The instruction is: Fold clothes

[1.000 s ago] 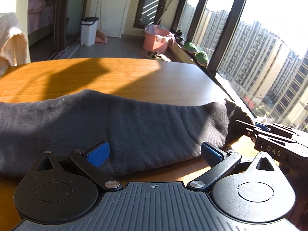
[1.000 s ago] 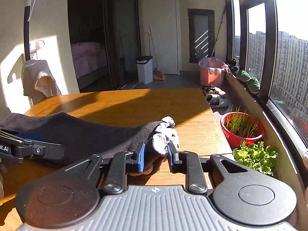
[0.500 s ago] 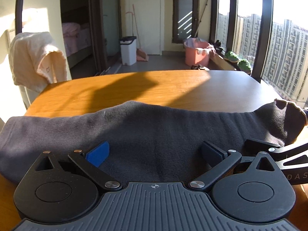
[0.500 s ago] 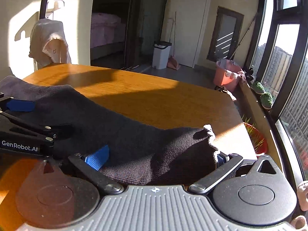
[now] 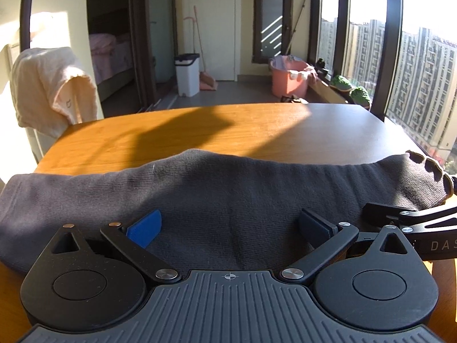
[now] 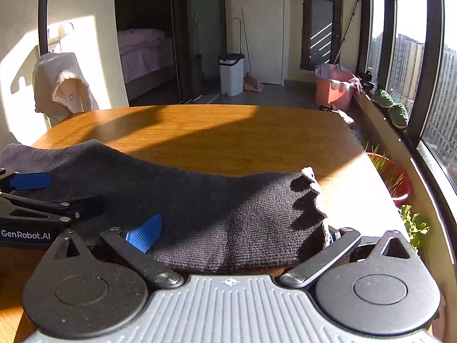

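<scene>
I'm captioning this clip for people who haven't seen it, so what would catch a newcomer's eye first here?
First, the dark grey knitted garment stretched across the near edge of the wooden table, with both pairs of tongs, left and right, spread wide open just over it. Next, the big window on the right shows sunlit tower blocks, and a pink tub sits on the floor behind.

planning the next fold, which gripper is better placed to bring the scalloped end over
Probably the right gripper: open, its fingers straddle the dark knit garment at its scalloped edge. The left gripper is open at mid-garment.
</scene>
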`<control>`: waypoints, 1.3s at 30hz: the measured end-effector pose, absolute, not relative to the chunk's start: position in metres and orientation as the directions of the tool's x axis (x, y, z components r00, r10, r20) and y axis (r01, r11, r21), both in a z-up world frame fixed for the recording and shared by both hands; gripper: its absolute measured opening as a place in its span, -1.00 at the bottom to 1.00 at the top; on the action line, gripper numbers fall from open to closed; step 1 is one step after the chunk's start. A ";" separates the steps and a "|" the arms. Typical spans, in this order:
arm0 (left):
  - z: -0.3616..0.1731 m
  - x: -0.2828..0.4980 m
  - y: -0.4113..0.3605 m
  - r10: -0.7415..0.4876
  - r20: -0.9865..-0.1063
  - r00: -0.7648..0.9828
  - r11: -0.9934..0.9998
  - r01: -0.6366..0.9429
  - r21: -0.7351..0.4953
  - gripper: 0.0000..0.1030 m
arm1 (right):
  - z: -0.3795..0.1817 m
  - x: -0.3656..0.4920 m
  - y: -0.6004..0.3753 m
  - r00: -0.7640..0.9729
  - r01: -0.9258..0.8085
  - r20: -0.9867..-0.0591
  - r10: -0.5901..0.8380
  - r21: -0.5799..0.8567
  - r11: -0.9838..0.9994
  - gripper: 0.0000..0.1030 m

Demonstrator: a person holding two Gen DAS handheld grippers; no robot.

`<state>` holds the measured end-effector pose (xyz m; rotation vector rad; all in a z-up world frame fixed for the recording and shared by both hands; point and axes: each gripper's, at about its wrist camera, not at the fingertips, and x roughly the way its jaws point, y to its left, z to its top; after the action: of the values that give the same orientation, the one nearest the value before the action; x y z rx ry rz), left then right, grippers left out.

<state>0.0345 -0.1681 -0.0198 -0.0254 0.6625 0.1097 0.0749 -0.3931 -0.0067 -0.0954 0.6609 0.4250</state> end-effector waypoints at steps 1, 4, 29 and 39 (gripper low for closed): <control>-0.020 0.035 -0.168 0.094 -0.615 0.783 0.994 -0.110 0.012 1.00 | -0.007 0.075 -0.394 0.706 -0.412 -0.613 0.354 0.051 0.910 1.00; -0.020 0.035 -0.169 0.094 -0.615 0.783 0.994 -0.109 0.013 1.00 | -0.006 0.075 -0.393 0.707 -0.412 -0.613 0.353 0.050 0.910 1.00; -0.019 0.034 -0.168 0.092 -0.614 0.784 0.994 -0.109 0.010 1.00 | -0.006 0.076 -0.394 0.706 -0.412 -0.613 0.354 0.051 0.910 1.00; -0.019 0.034 -0.169 0.090 -0.614 0.784 0.994 -0.109 0.008 1.00 | -0.006 0.076 -0.394 0.706 -0.412 -0.613 0.354 0.050 0.910 1.00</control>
<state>0.0339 -0.1694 -0.0185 -0.0286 0.6612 0.1073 0.0760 -0.3938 -0.0061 -0.0931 0.6617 0.4260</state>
